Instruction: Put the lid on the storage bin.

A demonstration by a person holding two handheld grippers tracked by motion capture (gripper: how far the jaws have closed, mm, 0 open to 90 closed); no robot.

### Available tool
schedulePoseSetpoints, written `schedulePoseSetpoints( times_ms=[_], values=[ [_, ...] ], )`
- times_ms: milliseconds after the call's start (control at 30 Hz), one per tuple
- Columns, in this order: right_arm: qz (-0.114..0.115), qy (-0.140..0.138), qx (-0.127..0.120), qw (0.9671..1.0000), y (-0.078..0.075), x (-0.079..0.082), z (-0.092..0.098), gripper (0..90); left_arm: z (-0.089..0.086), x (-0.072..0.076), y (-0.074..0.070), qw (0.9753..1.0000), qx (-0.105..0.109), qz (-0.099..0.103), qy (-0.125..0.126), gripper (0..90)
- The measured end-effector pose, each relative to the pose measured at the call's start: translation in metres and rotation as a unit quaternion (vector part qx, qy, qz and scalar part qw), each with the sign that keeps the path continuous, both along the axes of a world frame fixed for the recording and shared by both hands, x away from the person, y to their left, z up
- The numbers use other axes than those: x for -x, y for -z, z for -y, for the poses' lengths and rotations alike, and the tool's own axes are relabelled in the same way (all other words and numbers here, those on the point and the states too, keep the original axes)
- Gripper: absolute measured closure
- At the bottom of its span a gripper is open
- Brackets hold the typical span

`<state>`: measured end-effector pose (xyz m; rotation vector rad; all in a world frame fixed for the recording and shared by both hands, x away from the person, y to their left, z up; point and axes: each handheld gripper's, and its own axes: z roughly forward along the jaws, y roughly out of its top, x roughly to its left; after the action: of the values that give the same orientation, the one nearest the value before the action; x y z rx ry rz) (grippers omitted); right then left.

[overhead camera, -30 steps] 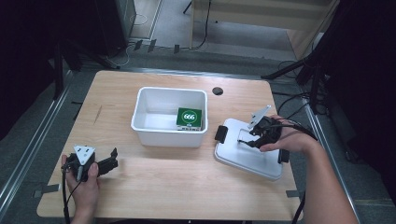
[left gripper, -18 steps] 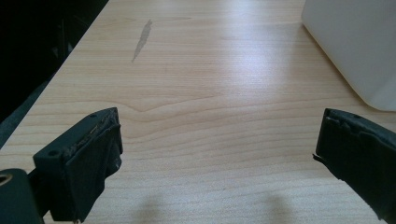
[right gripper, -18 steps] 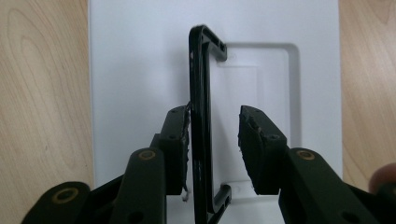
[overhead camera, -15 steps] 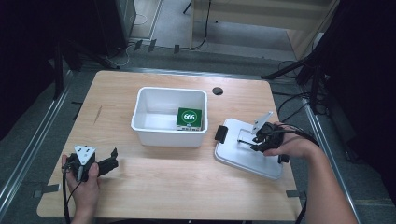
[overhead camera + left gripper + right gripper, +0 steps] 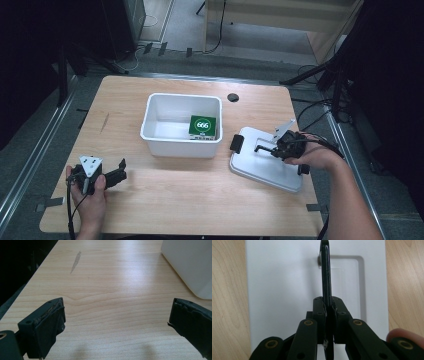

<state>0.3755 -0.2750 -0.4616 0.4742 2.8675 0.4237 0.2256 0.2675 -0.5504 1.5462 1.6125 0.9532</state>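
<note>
Right gripper (image 5: pixel 267 148) now settled down onto the flat white plastic lid (image 5: pixel 265 160) over the last second, hand a bit nearer and lower than before. Fingers (image 5: pixel 321 312) pinched tight on the lid's upright black handle (image 5: pixel 325 272), looks like a solid grip. Lid itself hasn't budged though, flat on the light wooden counter (image 5: pixel 190 190) just right of the box, near edge angled off to the right. So probably: grab done, lift still to come, then over onto the box.

Left gripper (image 5: pixel 112 175) parked at the near left corner, same spot throughout, fingers (image 5: pixel 45 327) spread wide with nothing between them but bare wood.

White rectangular plastic box (image 5: pixel 181 141) sitting mid-counter, open on top. Inside, a small green packet with a white circle label (image 5: pixel 202 126), tucked against the right wall toward the near side. Rest of the box floor bare. Small black round disc (image 5: pixel 232 97) just off the far right corner of the box.
</note>
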Motion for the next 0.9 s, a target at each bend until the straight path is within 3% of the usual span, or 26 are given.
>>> schedulePoseSetpoints(
  times_ms=[233, 467, 900],
  values=[
    [-0.007, -0.004, 0.003, 1.0000, -0.002, -0.002, -0.001, 85.3, 0.000, 0.000, 0.000, 1.0000, 0.000, 0.000, 0.000, 1.2],
    [-0.001, -0.007, 0.002, 1.0000, -0.007, -0.006, 0.001, 85.5, 0.000, 0.000, 0.000, 1.0000, 0.000, 0.000, -0.001, 1.2],
    [0.023, -0.017, -0.003, 0.9996, -0.039, -0.010, -0.003, 85.5, 0.000, 0.000, 0.000, 1.0000, 0.000, 0.000, -0.002, 1.2]
  ],
)
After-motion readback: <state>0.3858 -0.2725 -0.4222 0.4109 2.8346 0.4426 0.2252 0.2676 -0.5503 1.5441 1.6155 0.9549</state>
